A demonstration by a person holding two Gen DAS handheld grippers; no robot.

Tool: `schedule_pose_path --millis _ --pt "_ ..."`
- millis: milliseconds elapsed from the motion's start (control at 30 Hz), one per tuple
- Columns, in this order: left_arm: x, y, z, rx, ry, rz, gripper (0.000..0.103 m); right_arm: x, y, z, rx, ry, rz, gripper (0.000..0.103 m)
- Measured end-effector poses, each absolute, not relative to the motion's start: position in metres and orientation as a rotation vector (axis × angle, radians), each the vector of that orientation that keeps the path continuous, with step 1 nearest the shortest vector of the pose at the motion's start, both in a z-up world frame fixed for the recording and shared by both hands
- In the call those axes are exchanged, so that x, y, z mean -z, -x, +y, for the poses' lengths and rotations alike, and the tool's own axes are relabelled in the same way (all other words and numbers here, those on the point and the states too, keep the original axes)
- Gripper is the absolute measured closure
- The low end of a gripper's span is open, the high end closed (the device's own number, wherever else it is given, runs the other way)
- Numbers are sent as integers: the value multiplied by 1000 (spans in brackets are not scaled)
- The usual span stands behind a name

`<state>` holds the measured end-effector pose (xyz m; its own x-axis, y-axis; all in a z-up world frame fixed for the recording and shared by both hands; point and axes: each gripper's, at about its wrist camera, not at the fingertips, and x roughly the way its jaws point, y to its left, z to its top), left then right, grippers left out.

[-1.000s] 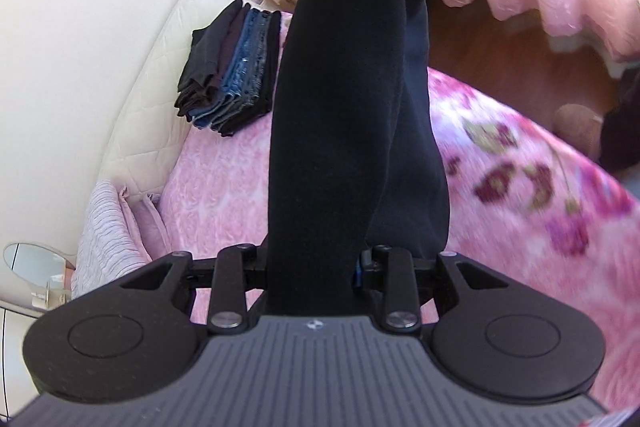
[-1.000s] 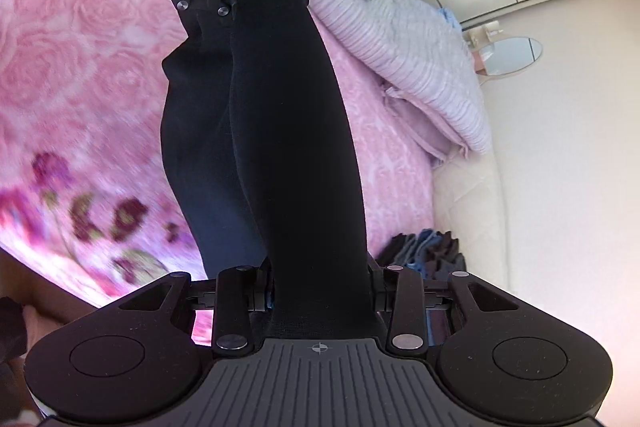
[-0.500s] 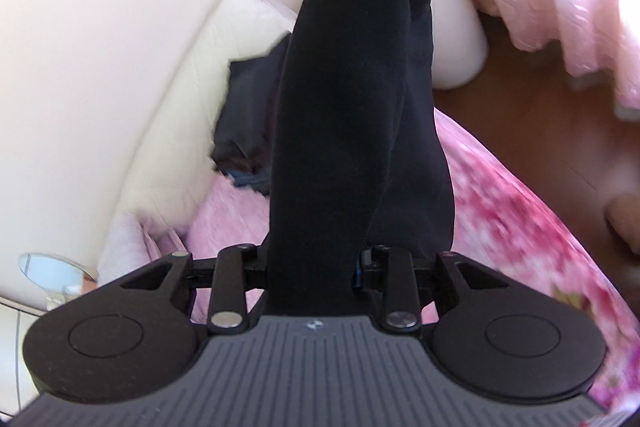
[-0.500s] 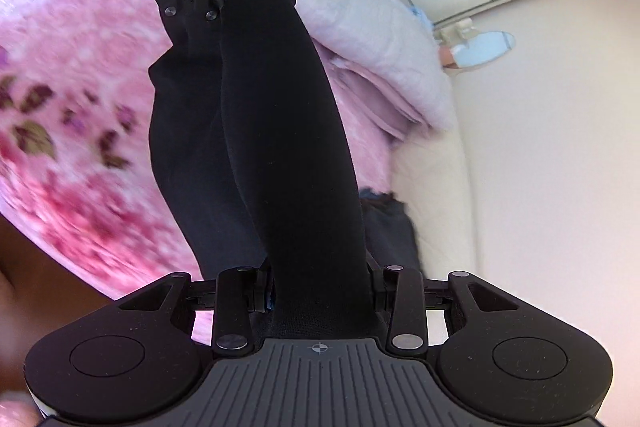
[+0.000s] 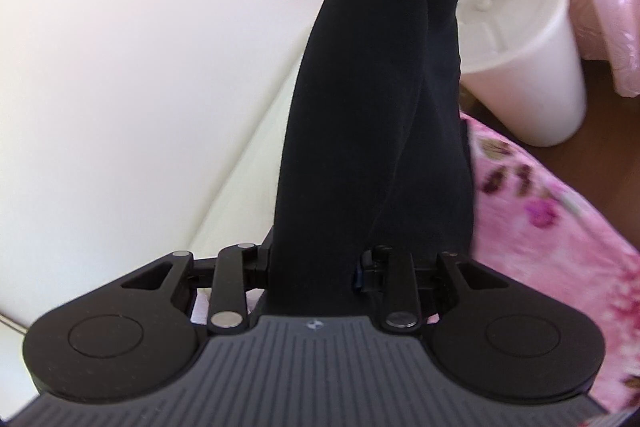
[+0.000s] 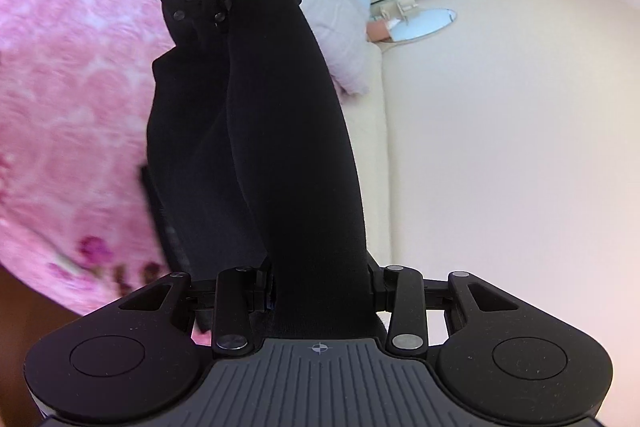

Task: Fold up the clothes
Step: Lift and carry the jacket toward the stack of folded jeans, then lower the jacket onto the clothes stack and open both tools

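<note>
While the long black knit garment stretches taut above the pink floral bedspread, the left gripper pinches one end and the right gripper clamps the other, jaws pressed on cloth. A white round plastic bin stands beyond the bedspread's edge.

Both my wrist views are bright with soft daylight, the pale wall nearly washed out. The pink bedspread smears with motion blur, and fisheye curvature bends every edge.
</note>
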<state>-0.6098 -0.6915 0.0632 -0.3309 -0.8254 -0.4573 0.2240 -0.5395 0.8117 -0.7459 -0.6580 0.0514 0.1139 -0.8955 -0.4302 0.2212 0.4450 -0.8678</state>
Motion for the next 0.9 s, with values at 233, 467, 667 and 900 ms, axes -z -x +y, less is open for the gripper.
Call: schedule_pose_path --millis 233,467,667,900 --pt "-83 653 -807 1805 -1186 -875 74 -71 776 -776 937 766 1106 66" --pt "-63 692 -904 1568 -1179 -837 74 -62 807 -897 894 930 937 65" --pt "96 728 -935 1664 -1472 -536 69 75 834 -948 701 828 1004 65" --pt "147 728 -898 1641 -1468 -580 60 153 871 -916 591 819 1041 51"
